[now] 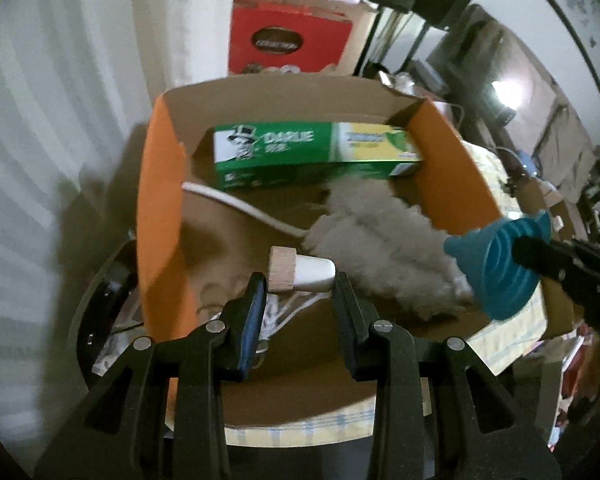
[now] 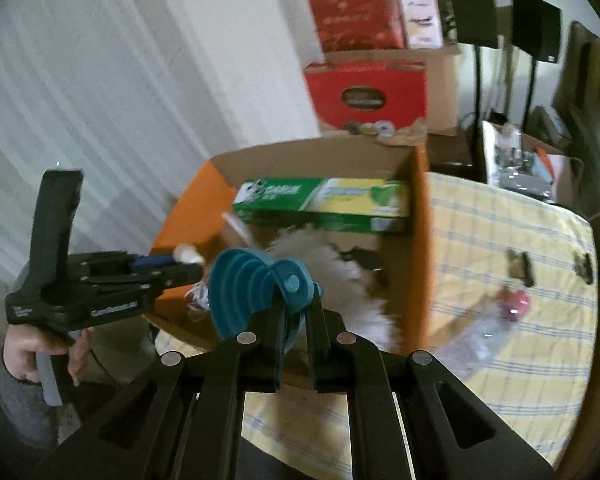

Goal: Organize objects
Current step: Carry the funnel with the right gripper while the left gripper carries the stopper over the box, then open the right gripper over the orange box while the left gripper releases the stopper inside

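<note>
- Left gripper (image 1: 300,282): fingers clamped on a small stopper with a pale wooden cap and white tapered plug (image 1: 301,275), held sideways, wooden end against the left finger, white tip against the right.
- Past the fingertips: open cardboard box with orange outer walls (image 1: 160,200). The stopper hangs above its near part.
- Inside the box, far end: green and yellow Darlie toothpaste carton (image 1: 316,152), lying flat along the back wall.
- Between carton and fingers: fluffy grey duster with a white handle (image 1: 380,236), handle pointing left, head to the right.
- Right gripper (image 2: 296,300): fingers closed on a teal collapsible silicone funnel (image 2: 252,288), gripped at its rim tab, wide mouth facing left, over the box's near edge.
- Right of the box: yellow checked tablecloth (image 2: 500,248); on it a clear plastic bottle with a pink cap (image 2: 488,328), blurred.
</note>
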`<state>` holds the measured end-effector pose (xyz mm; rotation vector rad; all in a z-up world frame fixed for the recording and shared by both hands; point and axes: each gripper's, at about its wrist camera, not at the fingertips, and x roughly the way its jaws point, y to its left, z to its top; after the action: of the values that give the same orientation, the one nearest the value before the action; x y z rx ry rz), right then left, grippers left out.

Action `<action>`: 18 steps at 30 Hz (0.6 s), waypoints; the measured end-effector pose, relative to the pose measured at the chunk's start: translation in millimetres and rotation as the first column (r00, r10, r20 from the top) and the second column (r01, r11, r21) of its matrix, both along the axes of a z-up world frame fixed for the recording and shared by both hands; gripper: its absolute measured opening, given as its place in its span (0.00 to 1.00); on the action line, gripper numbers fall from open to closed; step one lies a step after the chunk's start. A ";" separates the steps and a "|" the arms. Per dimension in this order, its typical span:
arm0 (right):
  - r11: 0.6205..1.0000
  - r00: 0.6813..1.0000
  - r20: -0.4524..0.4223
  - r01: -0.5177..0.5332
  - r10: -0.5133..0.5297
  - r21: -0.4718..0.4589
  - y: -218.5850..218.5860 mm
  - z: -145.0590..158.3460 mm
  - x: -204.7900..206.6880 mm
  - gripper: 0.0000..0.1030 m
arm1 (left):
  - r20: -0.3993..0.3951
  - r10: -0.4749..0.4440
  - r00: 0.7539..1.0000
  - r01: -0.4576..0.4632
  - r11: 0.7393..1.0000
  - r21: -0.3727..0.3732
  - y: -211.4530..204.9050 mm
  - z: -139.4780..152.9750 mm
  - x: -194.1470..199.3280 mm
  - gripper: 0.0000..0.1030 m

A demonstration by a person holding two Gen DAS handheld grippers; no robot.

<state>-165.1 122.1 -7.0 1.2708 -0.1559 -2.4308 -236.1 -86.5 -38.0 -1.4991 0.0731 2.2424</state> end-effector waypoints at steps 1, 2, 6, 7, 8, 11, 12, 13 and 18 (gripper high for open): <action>1.000 1.000 0.008 -0.013 0.013 0.005 -8.4 -4.0 -1.6 0.07 | 0.003 0.004 1.000 -0.004 1.000 -0.001 -1.8 -2.5 -1.9 0.30; 1.000 1.000 0.013 -0.020 0.020 0.008 -13.6 -6.9 -2.3 0.07 | 0.007 0.010 1.000 -0.010 1.000 0.000 -3.9 -5.5 -5.1 0.30; 0.999 0.998 0.046 -0.050 0.049 0.016 -31.9 -20.1 -6.8 0.07 | 0.018 0.020 1.000 -0.020 1.000 -0.006 -7.4 -12.8 -14.8 0.30; 0.998 0.997 0.054 -0.056 0.055 0.018 -35.6 -23.0 -8.0 0.07 | 0.019 0.021 1.000 -0.021 1.000 -0.010 -6.5 -14.3 -17.2 0.30; 0.998 0.996 0.062 -0.061 0.060 0.024 -39.3 -26.4 -9.0 0.07 | 0.019 0.021 1.000 -0.021 1.000 -0.019 -6.0 -16.9 -19.5 0.30; 0.996 0.994 0.081 -0.075 0.071 0.045 -48.2 -35.0 -11.6 0.07 | 0.021 0.022 1.000 -0.021 0.999 -0.036 -3.4 -22.8 -24.4 0.30; 0.995 0.993 0.089 -0.079 0.074 0.053 -51.2 -38.3 -12.4 0.07 | 0.020 0.026 0.999 -0.025 0.999 -0.038 -3.6 -23.9 -25.7 0.30; 0.995 0.993 0.095 -0.082 0.076 0.061 -53.9 -41.1 -12.8 0.07 | 0.017 0.028 0.999 -0.028 0.999 -0.040 -4.0 -24.7 -26.6 0.31; 0.992 0.989 0.120 -0.096 0.086 0.081 -62.2 -51.4 -13.6 0.11 | 0.024 0.034 0.999 -0.033 0.999 -0.018 -8.7 -23.7 -28.5 0.37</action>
<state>-178.7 60.0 -58.5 1.4265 -0.0238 -2.3098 -264.6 -95.2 -61.7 -1.5472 0.0614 2.2550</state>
